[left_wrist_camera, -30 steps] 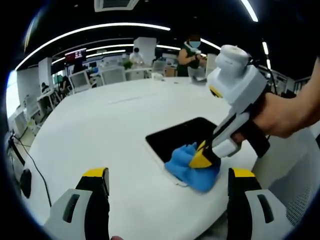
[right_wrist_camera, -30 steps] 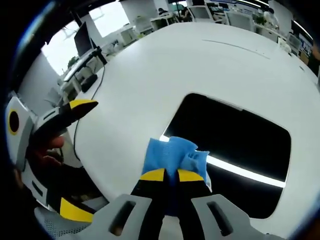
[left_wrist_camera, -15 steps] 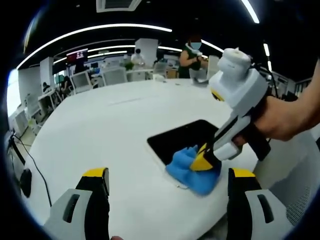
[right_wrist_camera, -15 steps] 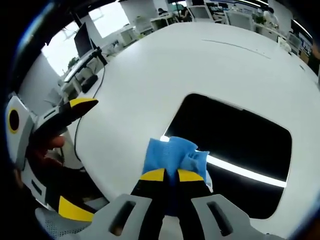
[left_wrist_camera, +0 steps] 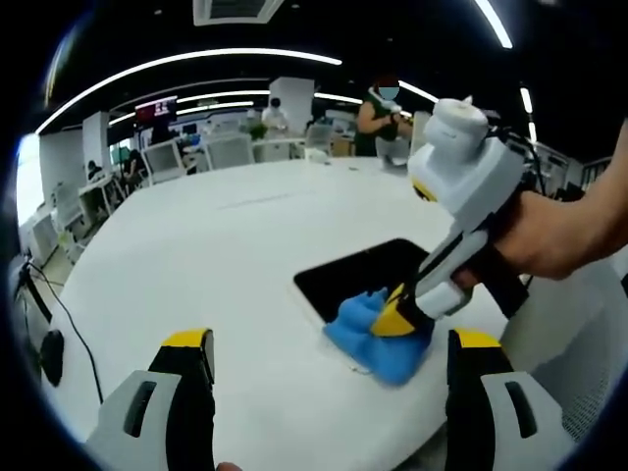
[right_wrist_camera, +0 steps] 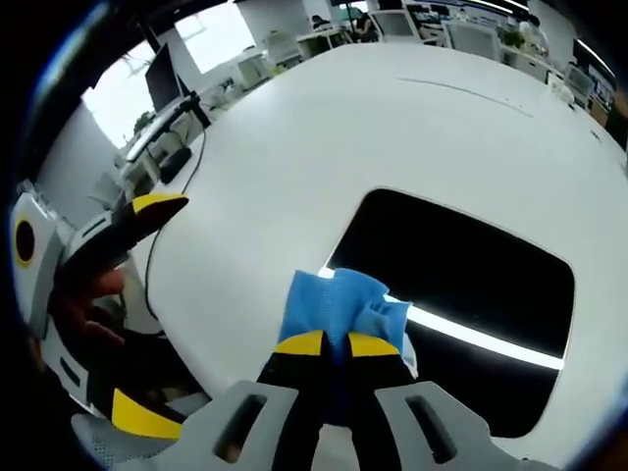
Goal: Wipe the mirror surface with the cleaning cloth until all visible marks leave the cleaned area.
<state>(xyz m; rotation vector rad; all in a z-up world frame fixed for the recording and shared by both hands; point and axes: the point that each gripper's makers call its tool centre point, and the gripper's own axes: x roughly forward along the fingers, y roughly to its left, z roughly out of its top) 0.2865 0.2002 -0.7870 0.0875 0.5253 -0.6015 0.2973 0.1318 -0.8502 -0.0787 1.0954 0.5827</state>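
Big open office in the background with desks and monitors, and up front a round white table [right_wrist_camera: 294, 147] that takes most of the right gripper view. Going left to right there: the left gripper [right_wrist_camera: 108, 294] hangs off the table's edge with its yellow-tipped jaws spread wide and nothing between them, then the blue cleaning cloth [right_wrist_camera: 339, 304] sits bunched on the near corner of the mirror [right_wrist_camera: 471, 265], a dark rounded rectangle lying flat on the tabletop with a bright strip of ceiling light reflected across it. The right gripper [right_wrist_camera: 334, 345] has its jaws pinched tight on the cloth, which sticks out just past the tips and presses onto the glass. From the left gripper view, the right gripper [left_wrist_camera: 397, 316] comes in angled down onto that blue wad at the mirror's near end. My worry: nothing's bracing the mirror, so a hard push could slide it, and the cloth is so bunched that the jaw tips might scrape glass. Can't make out any marks on that dark surface, tbh.
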